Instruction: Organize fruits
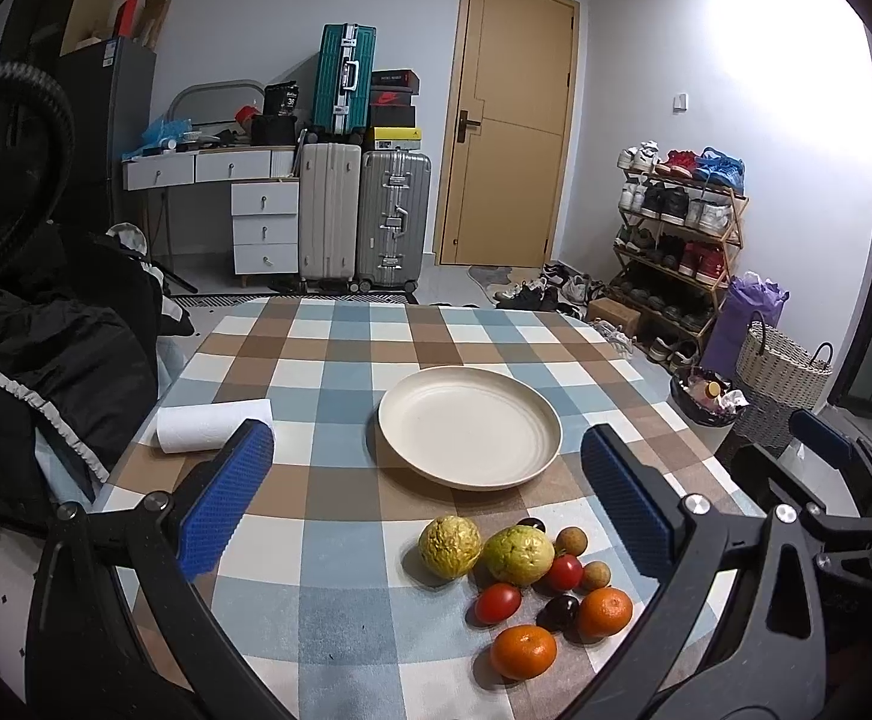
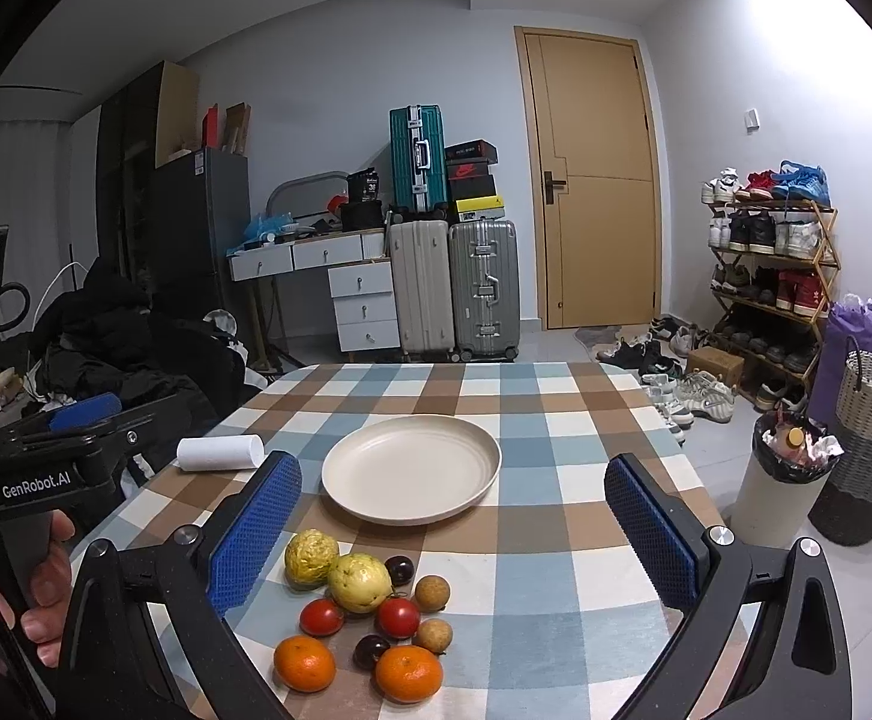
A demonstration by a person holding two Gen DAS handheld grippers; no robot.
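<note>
A: Checked table [image 1: 327,372], suitcases behind. Where's the fruit?
B: Fruit pile [image 2: 363,612] sits between the right gripper [image 2: 454,528] fingers, plate [image 2: 411,468] beyond.
A: Tongs?
B: Both spread, empty, level above the cloth; left gripper [image 1: 426,498] too.

Fruit cluster [image 2: 363,612] packed tight at near edge of desk [image 2: 556,540]: guavas, tomatoes, tangerines, longans, dark plums touching or just beside one another; little room between them for gripper finger. Plate [image 2: 411,468] at desk middle, empty, open from above, narrow bare strip between it and fruit. Paper towel roll [image 2: 219,453] lies at left edge, well apart from plate. Right half and far edge of desk bare. Both grippers spread wide, nothing between pads. Trash bin [image 2: 790,480] just off right edge.
</note>
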